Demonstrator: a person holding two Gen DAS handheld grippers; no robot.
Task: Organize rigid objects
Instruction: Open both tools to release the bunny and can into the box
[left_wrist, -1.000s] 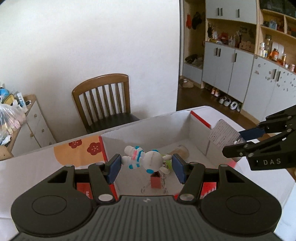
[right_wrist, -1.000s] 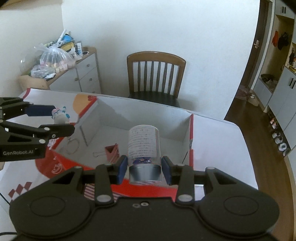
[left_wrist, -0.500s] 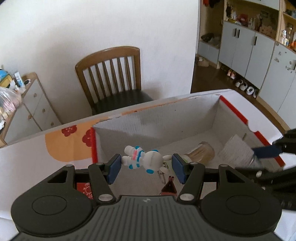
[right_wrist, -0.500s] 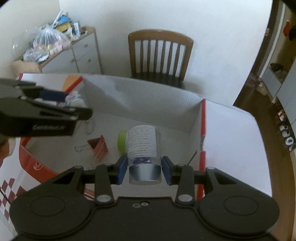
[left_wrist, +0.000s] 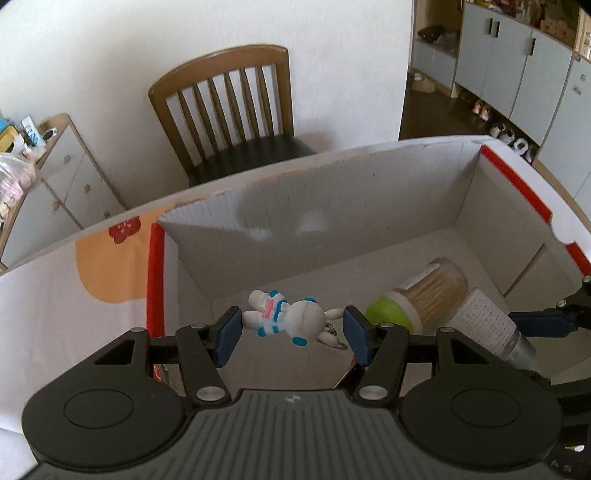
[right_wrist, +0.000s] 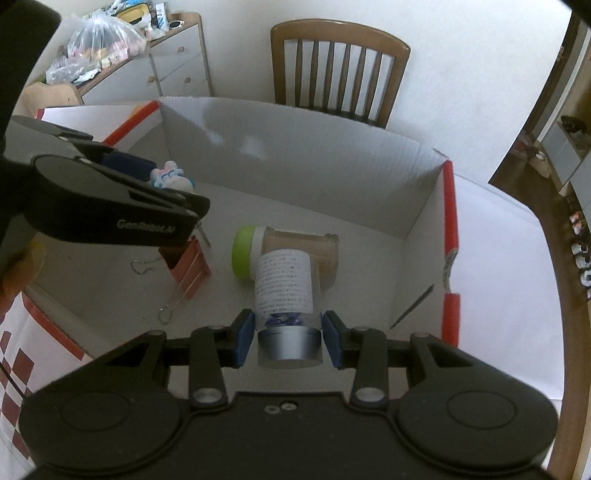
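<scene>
Left gripper (left_wrist: 291, 334) is clamping a white astronaut figurine (left_wrist: 284, 317) above the cardboard box (left_wrist: 332, 206); right gripper (right_wrist: 288, 341) is clamping a labelled bottle (right_wrist: 284, 291) over a toothpick jar (right_wrist: 288, 251) lying inside. Only the right view is showing the red binder clip (right_wrist: 188, 266) whole.

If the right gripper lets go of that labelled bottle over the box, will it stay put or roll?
Probably rolls: the bottle is a smooth cylinder held lengthwise in the right gripper, so it would land on its side. The toothpick jar lying just beyond it may stop it. It looks rigid and light, so unlikely to break on the box floor.
</scene>
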